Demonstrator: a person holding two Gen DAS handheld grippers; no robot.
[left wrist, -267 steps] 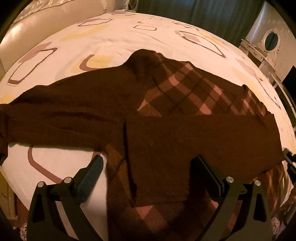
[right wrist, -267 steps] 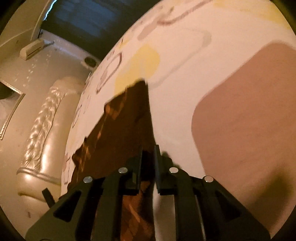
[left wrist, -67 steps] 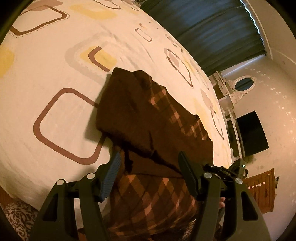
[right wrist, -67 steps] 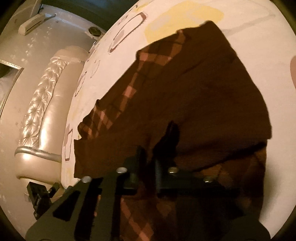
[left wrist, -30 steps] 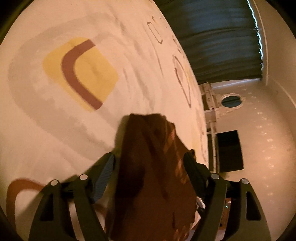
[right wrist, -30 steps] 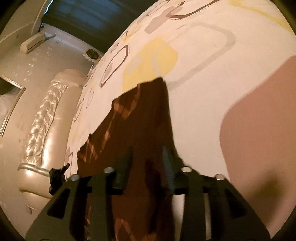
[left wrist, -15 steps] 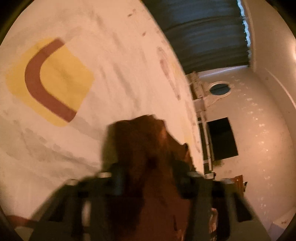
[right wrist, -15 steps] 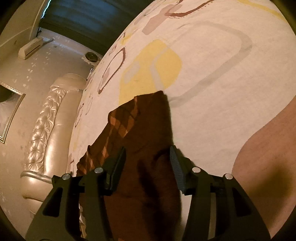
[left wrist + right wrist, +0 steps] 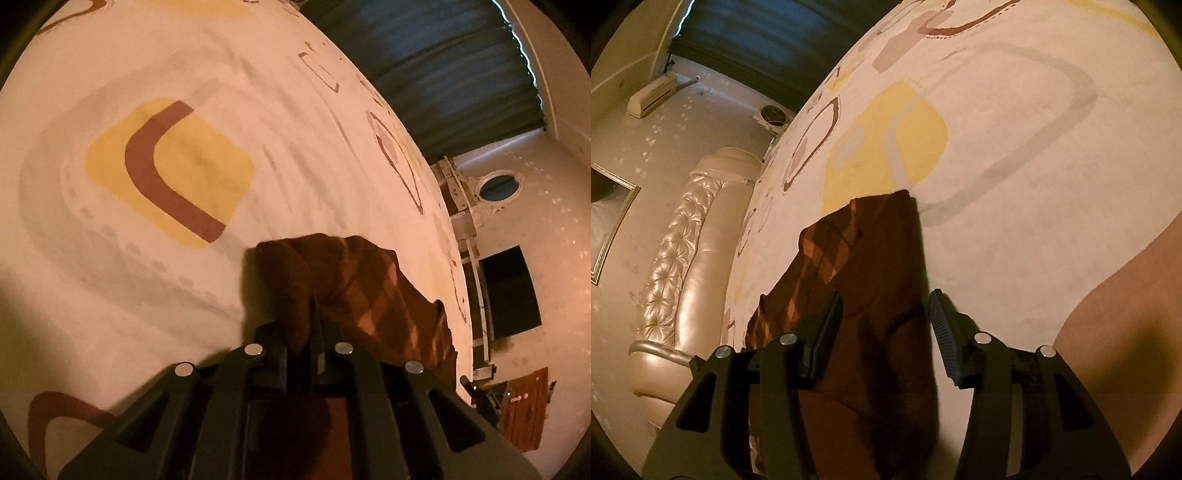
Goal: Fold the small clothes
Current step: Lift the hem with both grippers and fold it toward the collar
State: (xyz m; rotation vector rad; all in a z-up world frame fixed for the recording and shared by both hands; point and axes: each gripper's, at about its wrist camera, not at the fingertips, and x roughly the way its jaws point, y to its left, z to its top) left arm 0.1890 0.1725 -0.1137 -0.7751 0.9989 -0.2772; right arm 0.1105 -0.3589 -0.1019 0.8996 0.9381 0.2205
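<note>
**Brown sweater partly folded, one corner pinched**

Brown knitted sweater with a pink argyle pattern (image 9: 373,291) lies in a narrow folded bundle on the cream bedsheet printed with yellow and maroon shapes (image 9: 155,229). The left gripper (image 9: 308,332) is clenched on its edge; the right gripper (image 9: 884,325) straddles the cloth with jaws spread. A final fold likely remains.

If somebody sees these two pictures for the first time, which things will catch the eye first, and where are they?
First the dark brown checked sweater, lying folded on the pale bedsheet with its yellow and brown shapes. The left gripper is shut on the sweater's near edge, while the right gripper stands open with the cloth between its fingers. A padded cream headboard runs along the right view's left side.
</note>
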